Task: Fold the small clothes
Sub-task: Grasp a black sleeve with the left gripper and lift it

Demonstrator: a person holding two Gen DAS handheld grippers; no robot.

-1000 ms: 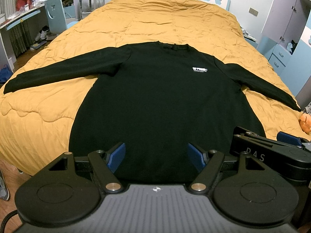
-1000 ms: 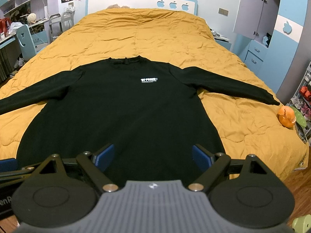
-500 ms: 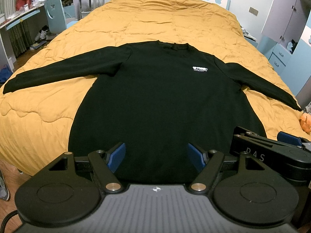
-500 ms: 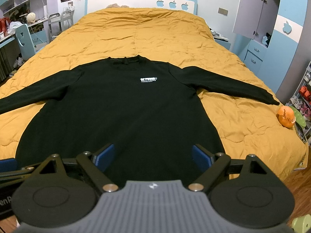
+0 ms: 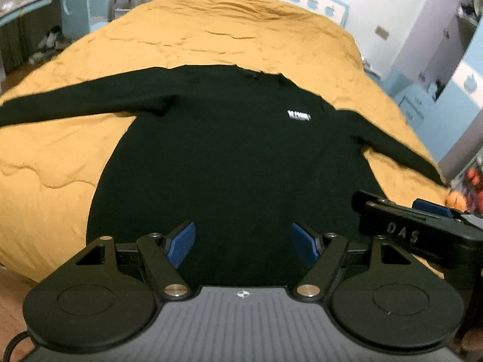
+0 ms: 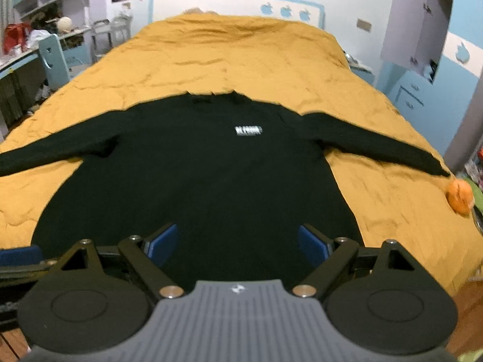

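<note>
A black long-sleeved sweater (image 5: pixel 235 163) with a small white chest logo (image 5: pixel 298 115) lies flat, front up, on the orange quilt, both sleeves spread out. It also shows in the right wrist view (image 6: pixel 205 178). My left gripper (image 5: pixel 243 242) is open and empty, hovering above the sweater's hem. My right gripper (image 6: pixel 237 242) is open and empty too, just right of the left one, also above the hem. The right gripper's body (image 5: pixel 416 232) shows at the right of the left wrist view.
The orange quilt (image 6: pixel 241 57) covers the whole bed. An orange toy (image 6: pixel 459 196) lies by the right sleeve's cuff at the bed's right edge. A desk and blue chair (image 6: pixel 54 57) stand at the left. Blue and white cabinets (image 6: pixel 422 60) stand at the right.
Both grippers have dipped and moved slightly forward toward the sweater, and the views are now blurred by motion. The sweater has not moved. Both grippers stay open.
</note>
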